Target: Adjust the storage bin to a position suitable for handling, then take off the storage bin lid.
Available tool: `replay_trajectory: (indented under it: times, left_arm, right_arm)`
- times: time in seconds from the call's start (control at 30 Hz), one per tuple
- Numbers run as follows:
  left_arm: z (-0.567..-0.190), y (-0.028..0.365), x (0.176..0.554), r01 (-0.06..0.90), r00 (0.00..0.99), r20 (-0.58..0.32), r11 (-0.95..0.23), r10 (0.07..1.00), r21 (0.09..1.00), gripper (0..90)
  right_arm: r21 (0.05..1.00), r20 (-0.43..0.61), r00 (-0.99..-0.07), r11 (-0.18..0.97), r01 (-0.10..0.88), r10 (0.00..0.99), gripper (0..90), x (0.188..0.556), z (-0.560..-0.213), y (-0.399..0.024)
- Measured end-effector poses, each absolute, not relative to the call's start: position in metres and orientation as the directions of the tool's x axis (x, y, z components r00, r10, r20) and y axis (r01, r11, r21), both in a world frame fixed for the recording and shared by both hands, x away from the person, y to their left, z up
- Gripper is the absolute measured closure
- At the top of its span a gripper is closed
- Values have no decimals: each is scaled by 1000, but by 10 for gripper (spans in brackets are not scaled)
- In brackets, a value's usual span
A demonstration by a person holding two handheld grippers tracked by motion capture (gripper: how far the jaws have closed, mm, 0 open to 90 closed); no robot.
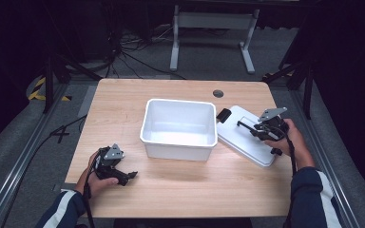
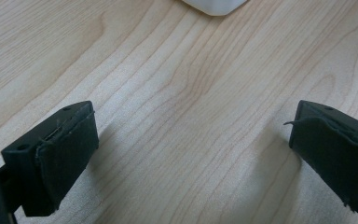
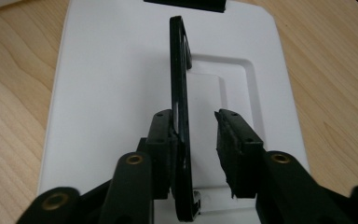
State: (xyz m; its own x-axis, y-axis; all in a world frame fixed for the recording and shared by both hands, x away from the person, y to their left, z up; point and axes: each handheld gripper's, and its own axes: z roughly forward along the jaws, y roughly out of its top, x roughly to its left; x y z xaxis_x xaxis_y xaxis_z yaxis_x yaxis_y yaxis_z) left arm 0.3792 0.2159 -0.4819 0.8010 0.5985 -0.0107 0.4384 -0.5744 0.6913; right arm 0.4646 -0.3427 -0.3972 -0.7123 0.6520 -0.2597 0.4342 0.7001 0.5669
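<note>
A white bin stands open in the middle of the wooden table. Its white lid lies flat just right of it. The lid's thin black handle stands up on edge. My right gripper is open around that handle: the handle leans on the left pad and a clear gap separates it from the right pad. From above, the right gripper sits over the lid's middle. My left gripper rests at the table's front left, open, with bare wood between its jaws.
A black latch sits on the lid's end nearest the bin. A corner of the bin shows ahead of the left gripper. A round cable hole lies at the table's far side. Metal frame legs stand beyond the table.
</note>
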Motion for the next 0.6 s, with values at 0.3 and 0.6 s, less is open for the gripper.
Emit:
replay_trajectory:
  times: [0.3,0.6]
  left_arm:
    - [-482,216,379,438,801,-10,-575,598,691,17]
    - [-482,216,378,442,797,-10,-570,604,693,20]
  right_arm:
    - [617,-216,-684,640,458,697,479,459,-385,-343]
    - [628,-221,-683,637,447,696,421,450,-375,-333]
